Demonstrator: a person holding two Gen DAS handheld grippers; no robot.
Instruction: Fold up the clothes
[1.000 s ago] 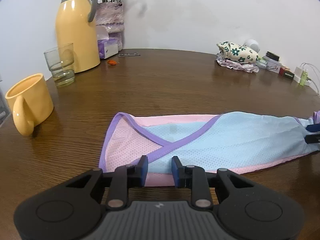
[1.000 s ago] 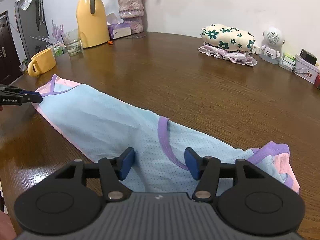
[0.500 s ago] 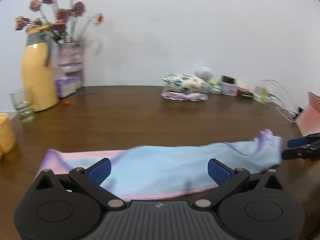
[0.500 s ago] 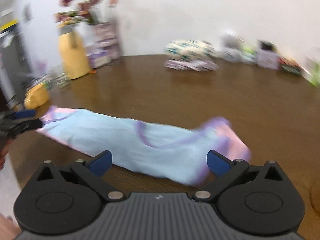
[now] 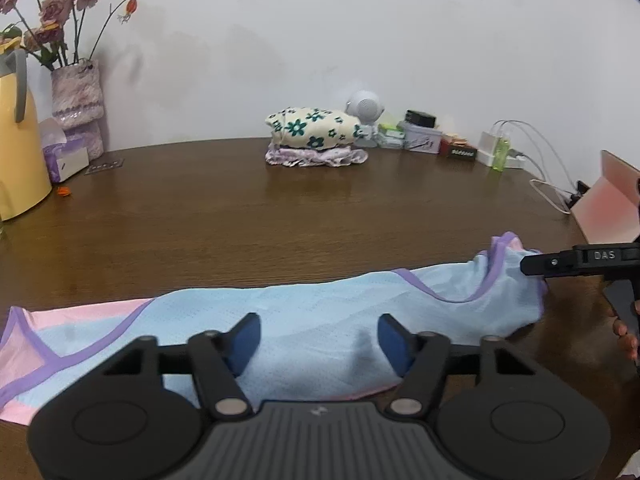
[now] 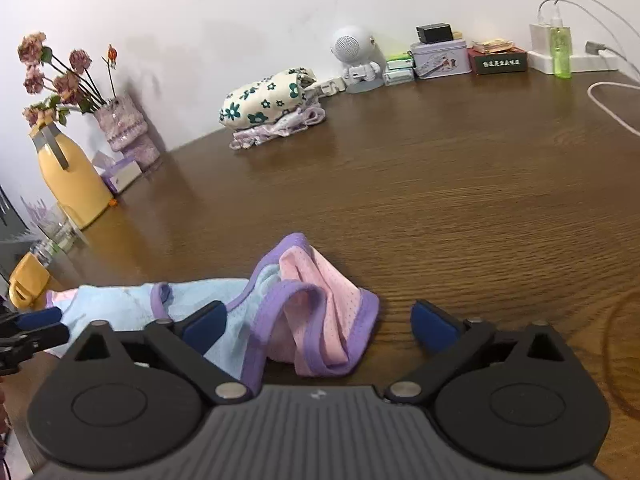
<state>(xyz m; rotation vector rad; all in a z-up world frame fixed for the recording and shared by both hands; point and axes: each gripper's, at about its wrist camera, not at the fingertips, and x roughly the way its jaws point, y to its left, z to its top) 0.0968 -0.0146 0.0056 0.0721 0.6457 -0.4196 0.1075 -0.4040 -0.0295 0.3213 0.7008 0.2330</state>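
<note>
You had the blue shirt (image 5: pixel 304 320) lying long and flat on the bench (image 5: pixel 320 208), not yet folded up. Your left tool (image 5: pixel 318 334) was closing on nothing, and your right tool (image 6: pixel 316 326) was spread wide, closing a little, empty.

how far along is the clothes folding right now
Done: a floral bundle sits folded at the table's far edge. In hand: the blue mesh garment lies in a long strip; left gripper and right gripper are closing, gripping nothing. Left: folding it shorter.

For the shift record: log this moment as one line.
task: fold clothes | left gripper: closing, over blue mesh garment, no grip | right gripper: closing, bunched pink end between jaws, unpinched | garment: long strip on wooden table
</note>
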